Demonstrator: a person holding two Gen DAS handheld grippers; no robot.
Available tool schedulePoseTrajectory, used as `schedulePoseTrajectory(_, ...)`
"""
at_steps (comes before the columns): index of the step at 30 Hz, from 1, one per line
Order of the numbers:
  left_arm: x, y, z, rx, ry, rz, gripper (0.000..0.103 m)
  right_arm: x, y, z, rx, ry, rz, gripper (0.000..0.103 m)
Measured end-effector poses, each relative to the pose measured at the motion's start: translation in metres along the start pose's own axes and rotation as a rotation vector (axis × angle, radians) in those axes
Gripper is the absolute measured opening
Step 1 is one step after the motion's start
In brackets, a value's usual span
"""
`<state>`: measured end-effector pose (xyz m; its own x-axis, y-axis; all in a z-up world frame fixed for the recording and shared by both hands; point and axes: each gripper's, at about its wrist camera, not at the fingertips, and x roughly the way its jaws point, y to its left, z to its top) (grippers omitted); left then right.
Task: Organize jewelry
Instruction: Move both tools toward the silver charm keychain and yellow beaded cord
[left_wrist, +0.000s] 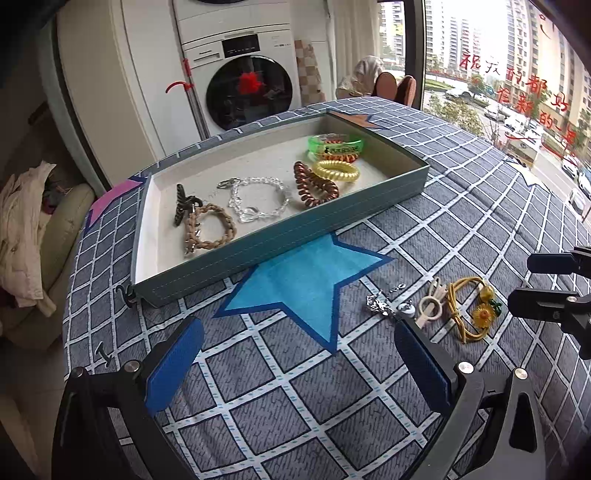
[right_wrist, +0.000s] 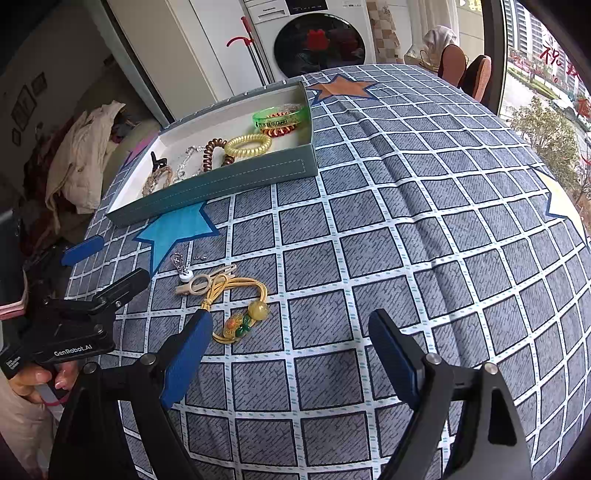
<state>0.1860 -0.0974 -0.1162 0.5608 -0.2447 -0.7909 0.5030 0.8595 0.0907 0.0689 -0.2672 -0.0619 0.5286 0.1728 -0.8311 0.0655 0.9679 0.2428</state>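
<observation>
A grey-green tray (left_wrist: 280, 240) (right_wrist: 236, 181) on the checked cloth holds a green bangle (left_wrist: 334, 144), yellow coil tie (left_wrist: 335, 170), brown coil tie (left_wrist: 314, 184), crystal bracelet (left_wrist: 258, 199), braided bracelet (left_wrist: 208, 229) and a dark claw clip (left_wrist: 184, 206). Loose on the cloth lie a silver chain (left_wrist: 386, 304), a beige clip (left_wrist: 430, 302) (right_wrist: 201, 284) and a yellow sunflower hair tie (left_wrist: 472, 310) (right_wrist: 236, 310). My left gripper (left_wrist: 299, 362) is open and empty, in front of the tray. My right gripper (right_wrist: 291, 354) is open and empty, just right of the hair tie.
A blue star patch (left_wrist: 310, 284) lies in front of the tray. The table's left edge drops to a sofa with clothes (left_wrist: 26, 236). A washing machine (left_wrist: 247, 88) stands behind. A window (left_wrist: 517, 92) is at the right.
</observation>
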Motion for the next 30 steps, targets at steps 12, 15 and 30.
schedulePoseTrajectory(12,0.014,-0.026,0.006,0.042,0.035,-0.014,0.103,0.009,0.021,-0.004,-0.091,0.007,-0.038,0.075)
schedulePoseTrajectory(15,0.017,-0.023,0.012,0.021,0.035,-0.018,0.103,0.014,0.025,-0.005,-0.116,0.014,-0.05,0.066)
schedulePoseTrajectory(30,0.004,-0.039,0.027,0.001,0.024,-0.106,0.08,0.02,0.044,-0.01,-0.263,-0.004,-0.125,0.047)
